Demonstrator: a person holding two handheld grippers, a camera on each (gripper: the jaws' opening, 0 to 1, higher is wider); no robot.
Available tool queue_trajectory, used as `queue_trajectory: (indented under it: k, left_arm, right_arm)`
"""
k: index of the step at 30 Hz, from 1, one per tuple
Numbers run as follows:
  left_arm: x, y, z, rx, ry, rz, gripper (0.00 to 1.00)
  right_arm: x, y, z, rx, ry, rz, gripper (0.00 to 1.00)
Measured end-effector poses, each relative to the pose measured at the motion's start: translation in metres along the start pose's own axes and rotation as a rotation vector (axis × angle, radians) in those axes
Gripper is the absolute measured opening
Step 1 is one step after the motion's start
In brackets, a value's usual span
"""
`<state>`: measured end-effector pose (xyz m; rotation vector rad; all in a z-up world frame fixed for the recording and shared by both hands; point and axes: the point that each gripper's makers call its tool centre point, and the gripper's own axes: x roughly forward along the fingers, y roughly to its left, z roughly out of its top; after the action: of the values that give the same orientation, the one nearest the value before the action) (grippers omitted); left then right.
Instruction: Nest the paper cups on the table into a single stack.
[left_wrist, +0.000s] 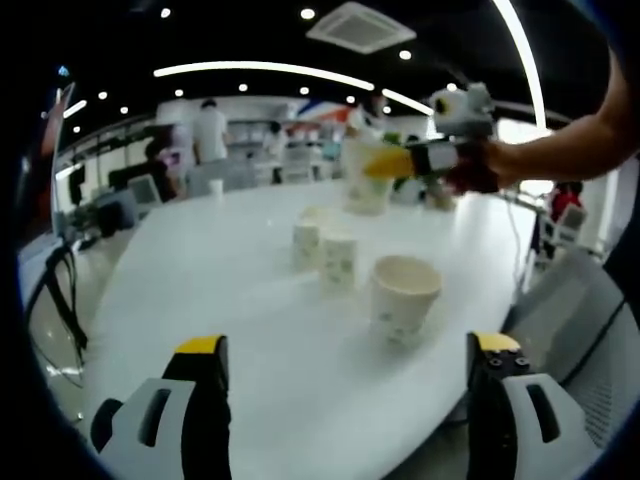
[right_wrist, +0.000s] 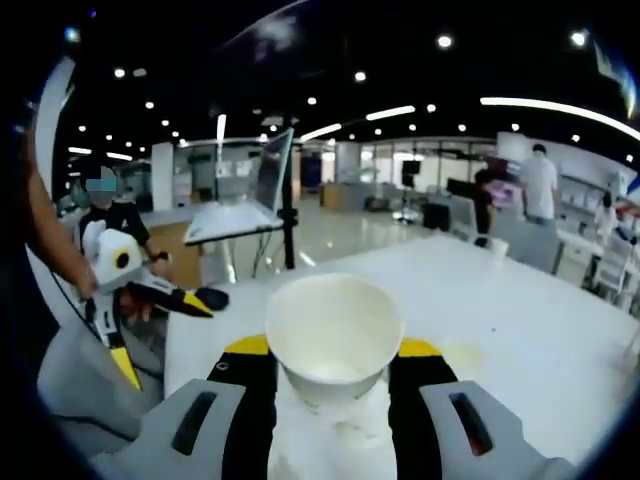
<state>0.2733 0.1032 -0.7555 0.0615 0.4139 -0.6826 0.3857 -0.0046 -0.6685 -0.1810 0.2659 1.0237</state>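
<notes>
Clamping a paper cup (right_wrist: 333, 340) by its sides between closed jaws, right gripper (right_wrist: 333, 372) lifted off the white table (right_wrist: 520, 320), mouth kept open toward the lens, presumably so the cup can drop over or into another. Spread wide and gripping nothing, left gripper (left_wrist: 350, 360) low over the table's near end, facing an upright cup (left_wrist: 403, 297) and two more cups (left_wrist: 327, 248) grouped just behind it. Seen from the left gripper view alone: those waiting cups, and the held cup carried high above the far side.
</notes>
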Motion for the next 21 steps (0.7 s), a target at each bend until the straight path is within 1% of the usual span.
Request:
queue_trajectory:
  k: [4, 8, 13, 21]
  left_arm:
    - [0.000, 0.000, 0.000, -0.001, 0.001, 0.000, 0.99]
    - [0.000, 0.000, 0.001, -0.002, 0.000, 0.001, 0.99]
    - [0.000, 0.001, 0.001, -0.004, 0.000, 0.002, 0.99]
    - [0.000, 0.001, 0.001, -0.006, -0.001, 0.002, 0.99]
  right_arm:
    - [-0.002, 0.006, 0.003, -0.001, -0.004, 0.016, 0.40]
    - [-0.003, 0.011, 0.002, -0.012, 0.002, 0.024, 0.40]
    - [-0.008, 0.017, 0.001, -0.003, 0.000, 0.033, 0.40]
    - [-0.014, 0.032, 0.002, -0.025, 0.002, 0.060, 0.40]
